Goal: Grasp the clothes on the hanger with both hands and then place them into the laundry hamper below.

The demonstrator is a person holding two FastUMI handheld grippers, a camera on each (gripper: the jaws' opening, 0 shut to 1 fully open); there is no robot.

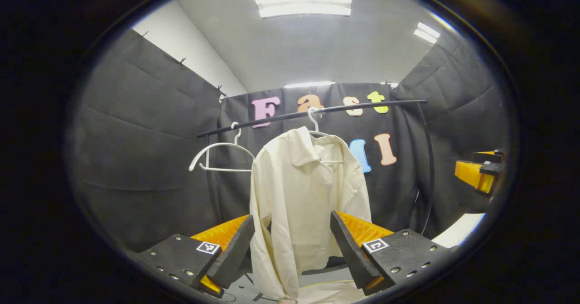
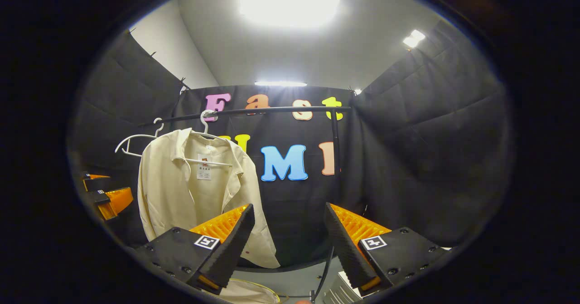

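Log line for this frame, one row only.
stage: approach | shirt on hanger, ungrasped | left gripper open | right gripper open | spare hanger bare

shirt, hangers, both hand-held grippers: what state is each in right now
cream shirt: hanging on its hanger, collar open, not gripped
shirt's hanger: hooked on the black rail
spare white hanger: empty, hooked on the rail
left hand-held gripper: open, short of the shirt
right hand-held gripper: open, holding nothing

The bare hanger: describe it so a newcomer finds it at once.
Find the black rail running across the booth's back wall. Two white hangers hook over it; one carries a cream shirt. The bare hanger hangs beside that shirt, nearer the rail's end, with nothing on it.
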